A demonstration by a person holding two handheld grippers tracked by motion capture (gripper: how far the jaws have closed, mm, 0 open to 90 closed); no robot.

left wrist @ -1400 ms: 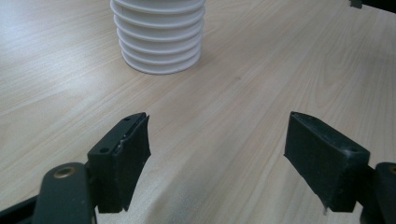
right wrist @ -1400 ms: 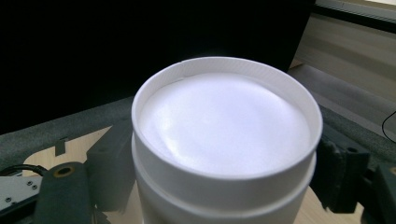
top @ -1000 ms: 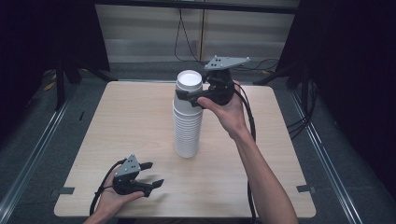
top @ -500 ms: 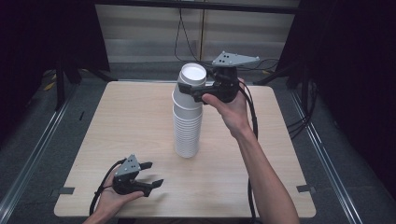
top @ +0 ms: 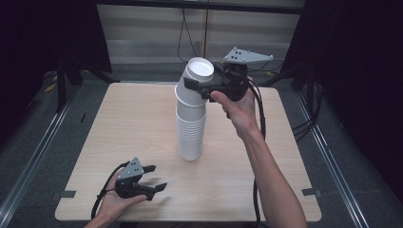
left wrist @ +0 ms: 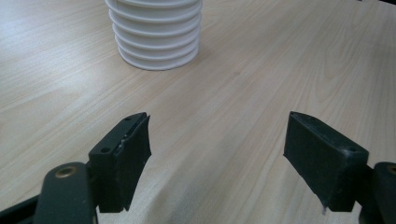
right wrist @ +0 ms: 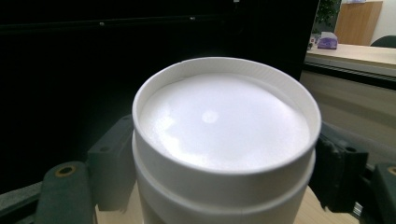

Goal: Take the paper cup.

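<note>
A tall stack of upturned white paper cups (top: 191, 128) stands in the middle of the wooden table (top: 119, 123). My right gripper (top: 197, 86) is shut on the top cup (top: 198, 71), which leans to the right, still partly on the stack. In the right gripper view the cup's white base (right wrist: 224, 121) sits between the two black jaws. My left gripper (top: 154, 177) rests near the table's front left, open, with nothing between its jaws. In the left gripper view the foot of the stack (left wrist: 156, 35) stands ahead of the left gripper (left wrist: 217, 154).
Bare wood lies on all sides of the stack. Metal rails (top: 33, 161) run along the floor on both sides of the table. Black cables (top: 259, 118) trail from the right gripper along the forearm.
The right gripper has pulled the top cup upward and tipped it to the right. The left gripper has stayed where it was.
</note>
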